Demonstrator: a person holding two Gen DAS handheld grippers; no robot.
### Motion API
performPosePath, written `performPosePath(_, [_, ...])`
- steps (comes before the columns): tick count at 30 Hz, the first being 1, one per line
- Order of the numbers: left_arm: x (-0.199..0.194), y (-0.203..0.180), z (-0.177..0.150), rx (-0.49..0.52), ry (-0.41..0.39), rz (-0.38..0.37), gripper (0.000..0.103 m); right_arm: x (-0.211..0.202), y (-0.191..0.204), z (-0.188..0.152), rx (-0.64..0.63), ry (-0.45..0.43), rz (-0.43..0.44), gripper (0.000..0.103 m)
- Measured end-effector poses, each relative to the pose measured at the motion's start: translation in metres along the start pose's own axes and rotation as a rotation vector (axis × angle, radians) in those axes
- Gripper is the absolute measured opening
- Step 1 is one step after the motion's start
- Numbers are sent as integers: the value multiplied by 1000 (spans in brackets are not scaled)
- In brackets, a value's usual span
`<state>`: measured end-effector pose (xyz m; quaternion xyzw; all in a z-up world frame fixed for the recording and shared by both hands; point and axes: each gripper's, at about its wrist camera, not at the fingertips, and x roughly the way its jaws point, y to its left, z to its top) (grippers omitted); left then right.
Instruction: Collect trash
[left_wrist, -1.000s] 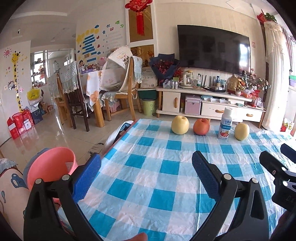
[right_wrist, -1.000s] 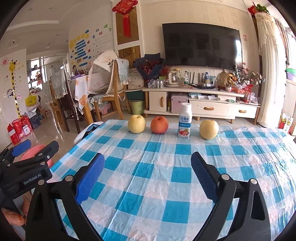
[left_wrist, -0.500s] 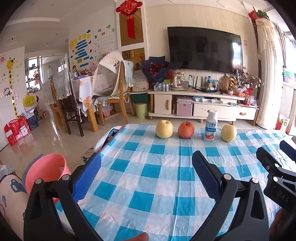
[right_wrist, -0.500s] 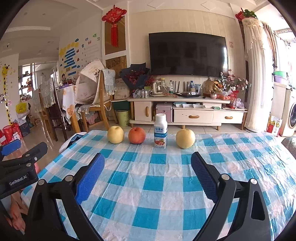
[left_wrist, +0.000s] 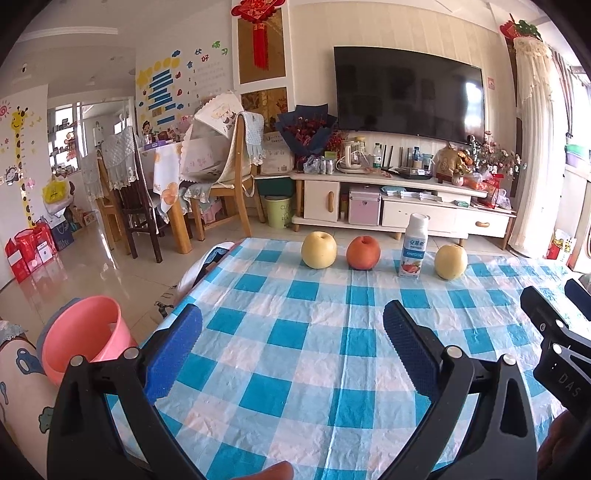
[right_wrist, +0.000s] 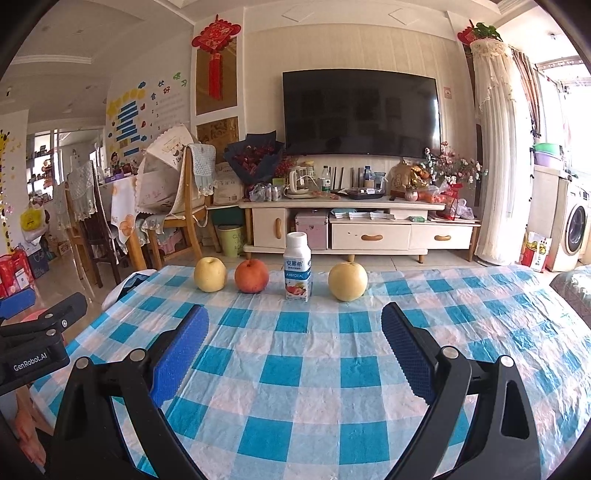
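A white yoghurt drink bottle stands upright at the far edge of the blue-and-white checked tablecloth, in a row with a yellow apple, a red apple and another yellow apple. My left gripper hovers open over the near left part of the table, empty. My right gripper is open and empty over the near middle. A pink bin stands on the floor left of the table.
Beyond the table are a TV cabinet with a television, a small green bin, wooden chairs and a dining table at left. A washing machine is at far right. A patterned sleeve shows low left.
Both grippers have risen and tilted up, so the fruit and bottle sit lower and more centred in each view. Both stay open.
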<state>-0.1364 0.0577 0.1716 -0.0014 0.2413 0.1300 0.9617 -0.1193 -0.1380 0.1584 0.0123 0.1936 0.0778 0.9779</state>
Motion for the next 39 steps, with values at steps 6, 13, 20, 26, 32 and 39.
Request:
performPosePath(6, [3, -4, -2, 0, 11, -4, 99, 1, -1, 0, -7, 11, 3, 94])
performPosePath(13, [10, -9, -6, 4, 18, -16, 99, 6, 0, -3, -31, 22, 6, 94])
performPosePath(20, [23, -14, -13, 6, 44, -20, 99, 13, 2, -7, -44, 39, 5, 94])
performPosePath(26, [33, -19, -17, 3, 39, -55, 99, 20, 1, -11, -43, 69, 8, 94])
performPosePath(32, [65, -29, -32, -26, 128, -131, 99, 41, -6, -16, -25, 144, -3, 94])
performPosePath(39, [119, -48, -65, -28, 264, -109, 99, 104, -28, -42, 16, 372, -92, 94])
